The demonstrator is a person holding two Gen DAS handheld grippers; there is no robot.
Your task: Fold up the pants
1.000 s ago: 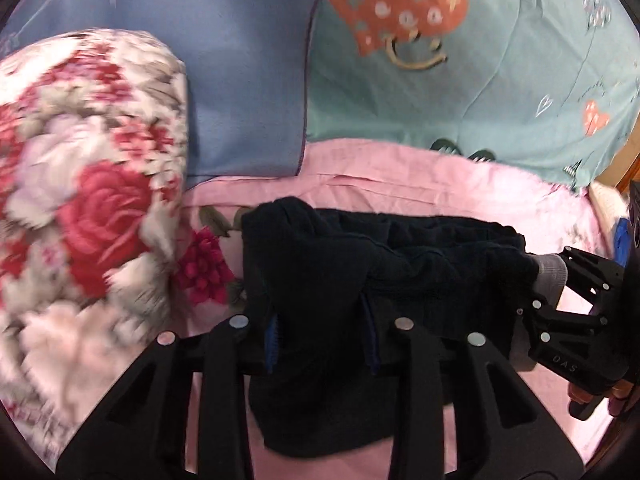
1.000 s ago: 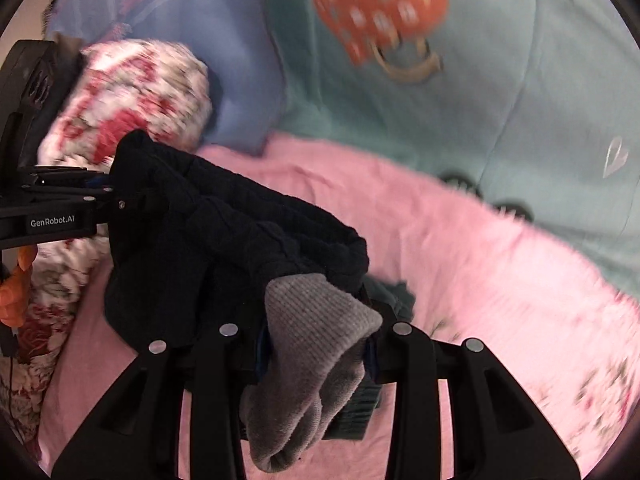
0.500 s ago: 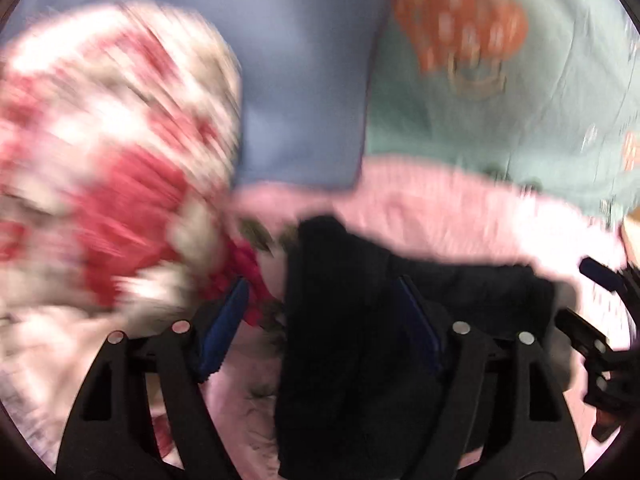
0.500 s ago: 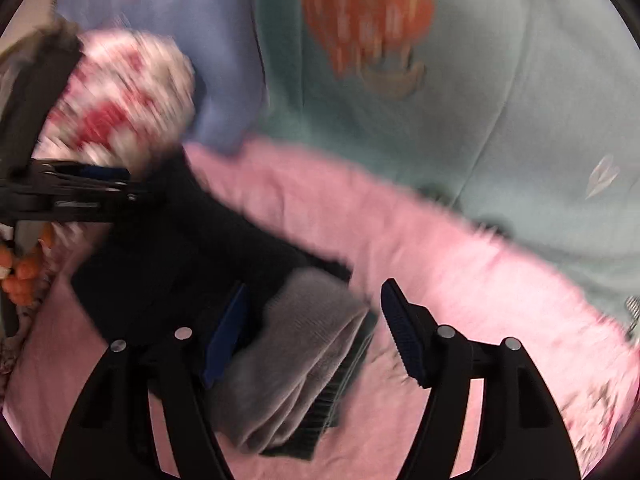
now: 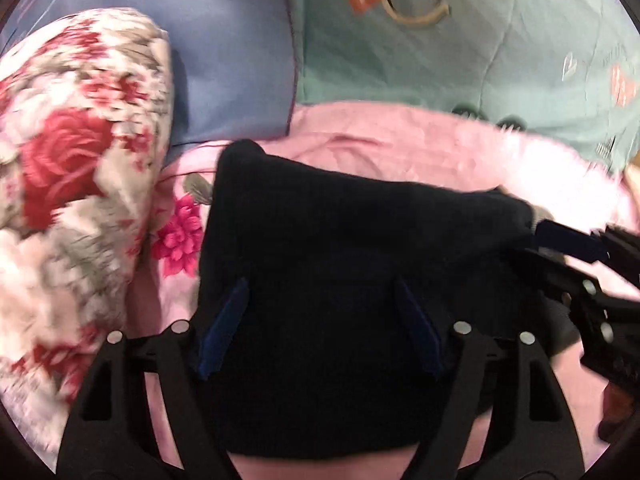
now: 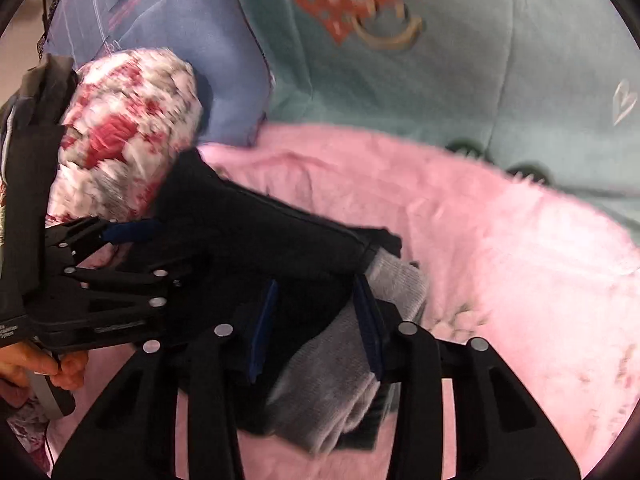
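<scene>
Black pants (image 5: 340, 240) lie folded on a pink blanket (image 5: 400, 148), with a grey cuff (image 6: 396, 284) showing at their right end. My left gripper (image 5: 320, 320) hangs open low over the left part of the pants. Its blue pads stand wide apart and pinch nothing. My right gripper (image 6: 316, 324) is at the right end and its jaws are closing. Black fabric and the grey cuff fill the gap between its pads. In the right wrist view the left gripper (image 6: 120, 236) is at the far left, at the pants' edge.
A rolled floral quilt (image 5: 72, 180) lies close to the left of the pants. Behind it are a blue pillow (image 5: 224, 60) and a teal quilt (image 5: 480, 60) with red hearts. A hand (image 6: 36, 364) holds the left gripper's handle.
The left gripper let go of the pants and opened wide, and the lifted fabric came down flat on the blanket. The right gripper opened, then narrowed again on the cuff end.
</scene>
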